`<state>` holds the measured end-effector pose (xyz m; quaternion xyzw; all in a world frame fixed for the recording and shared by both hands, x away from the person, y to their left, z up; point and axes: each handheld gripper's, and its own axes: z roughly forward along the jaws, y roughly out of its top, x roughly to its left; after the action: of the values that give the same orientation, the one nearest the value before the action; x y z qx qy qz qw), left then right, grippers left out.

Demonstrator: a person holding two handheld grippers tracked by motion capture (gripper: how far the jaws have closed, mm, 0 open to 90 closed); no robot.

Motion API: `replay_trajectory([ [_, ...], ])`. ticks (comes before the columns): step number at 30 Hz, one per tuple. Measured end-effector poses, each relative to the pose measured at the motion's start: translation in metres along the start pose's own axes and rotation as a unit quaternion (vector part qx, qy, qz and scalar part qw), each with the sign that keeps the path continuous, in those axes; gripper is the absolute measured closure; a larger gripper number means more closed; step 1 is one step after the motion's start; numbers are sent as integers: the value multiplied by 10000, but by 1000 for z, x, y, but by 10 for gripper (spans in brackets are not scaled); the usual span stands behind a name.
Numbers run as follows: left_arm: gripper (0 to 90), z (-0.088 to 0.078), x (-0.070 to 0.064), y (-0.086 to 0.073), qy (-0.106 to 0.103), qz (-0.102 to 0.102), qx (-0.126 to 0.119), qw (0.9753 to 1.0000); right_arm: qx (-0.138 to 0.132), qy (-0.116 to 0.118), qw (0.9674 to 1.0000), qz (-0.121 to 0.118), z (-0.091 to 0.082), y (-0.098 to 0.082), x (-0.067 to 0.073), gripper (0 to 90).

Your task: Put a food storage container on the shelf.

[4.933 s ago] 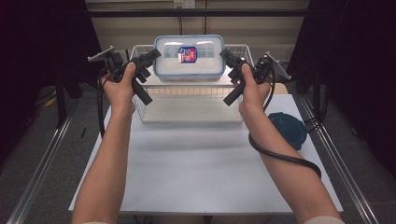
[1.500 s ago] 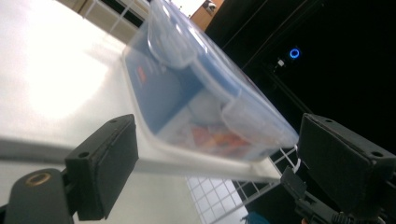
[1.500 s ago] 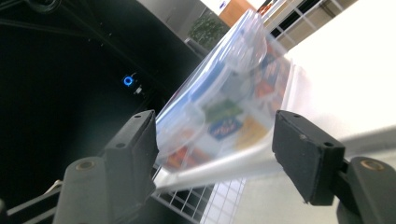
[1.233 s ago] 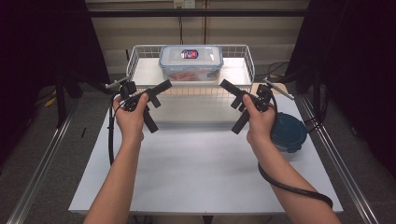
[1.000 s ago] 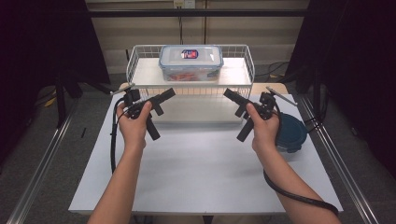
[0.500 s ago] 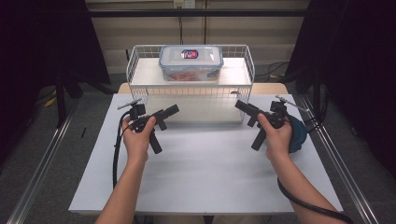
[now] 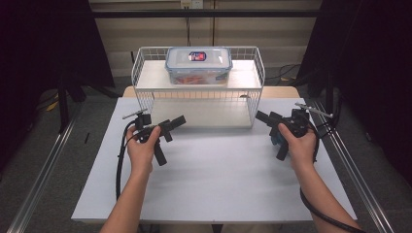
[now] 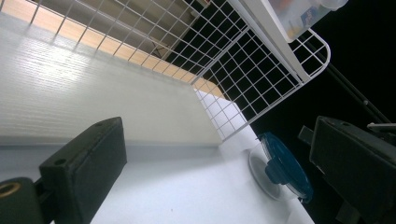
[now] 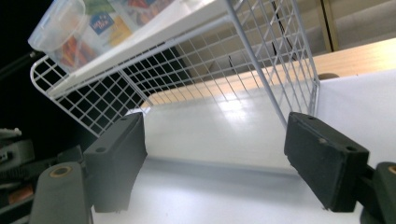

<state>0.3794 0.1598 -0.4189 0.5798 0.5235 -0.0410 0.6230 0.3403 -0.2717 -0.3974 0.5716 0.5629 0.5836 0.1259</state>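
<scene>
Both grippers low over the table, jaws spread and empty.

High view: the left gripper (image 7: 167,127) and right gripper (image 7: 268,121) flank the wire rack (image 7: 258,92), apart from it; the box (image 7: 198,64) sits on the rack's top shelf, at the middle.
Left gripper view: its jaws have just been opening, nothing between them; a blue lid (image 8: 284,166) lies beyond the rack's corner.
Right gripper view: jaws likewise just opening on nothing, the rack's mesh (image 9: 261,56) ahead, the box (image 9: 88,28) above it.

A container (image 7: 198,64) sits on the wire rack (image 7: 145,82) behind both tools.
</scene>
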Motion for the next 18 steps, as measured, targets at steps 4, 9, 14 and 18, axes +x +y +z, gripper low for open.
replay_trajectory([
  [4, 32, -1, 1, 0, 4, 20, -13, 10000, -12, -40, 10000, -76, -7, 2, -4, 211],
  [9, 30, -1, 1, -3, 11, 75, 62, 10000, -9, -128, 9998, -118, -10, 3, -12, 212],
  [14, 30, -4, 1, -4, 22, 72, 28, 10000, 56, -361, 9990, -264, -12, 6, -23, 222],
  [18, 30, -5, 2, -5, -80, 101, 51, 9999, 142, -485, 9983, -292, -13, 9, -31, 257],
])
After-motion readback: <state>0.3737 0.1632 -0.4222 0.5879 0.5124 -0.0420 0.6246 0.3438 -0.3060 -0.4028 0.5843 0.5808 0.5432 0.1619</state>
